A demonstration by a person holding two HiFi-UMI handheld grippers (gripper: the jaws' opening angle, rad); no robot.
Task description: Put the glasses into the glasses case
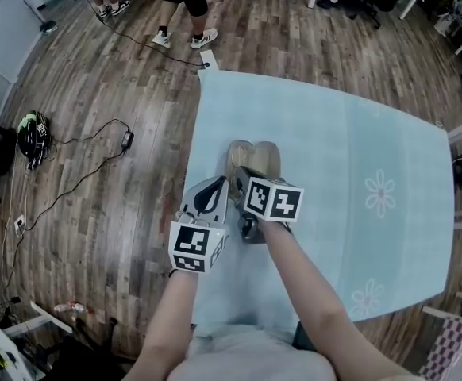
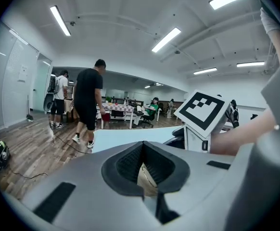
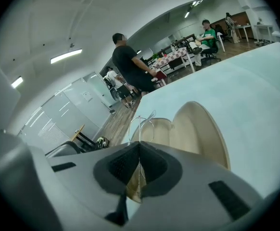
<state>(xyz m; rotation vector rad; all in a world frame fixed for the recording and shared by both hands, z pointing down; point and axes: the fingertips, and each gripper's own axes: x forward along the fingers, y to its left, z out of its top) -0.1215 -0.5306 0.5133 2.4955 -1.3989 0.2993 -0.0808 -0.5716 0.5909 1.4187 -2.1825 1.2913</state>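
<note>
An open tan glasses case (image 1: 255, 159) lies on the light blue table (image 1: 350, 125), its two shells (image 3: 200, 129) spread side by side. My right gripper (image 1: 241, 171) hangs just over the case, shut (image 3: 139, 146) on thin wire-rimmed glasses (image 3: 139, 123), whose rim stands up ahead of the jaws above the left shell. My left gripper (image 1: 217, 187) sits at the case's near-left edge, beside the right one. Its jaws (image 2: 142, 150) are closed, with a tan piece of the case (image 2: 145, 177) showing between the pads. Both marker cubes hide the near part of the case in the head view.
The table's left edge (image 1: 198, 173) runs close beside my left gripper, with wood floor beyond. Cables (image 1: 96, 145) and a dark helmet (image 1: 32, 137) lie on the floor at left. People (image 1: 185, 6) stand past the table's far end.
</note>
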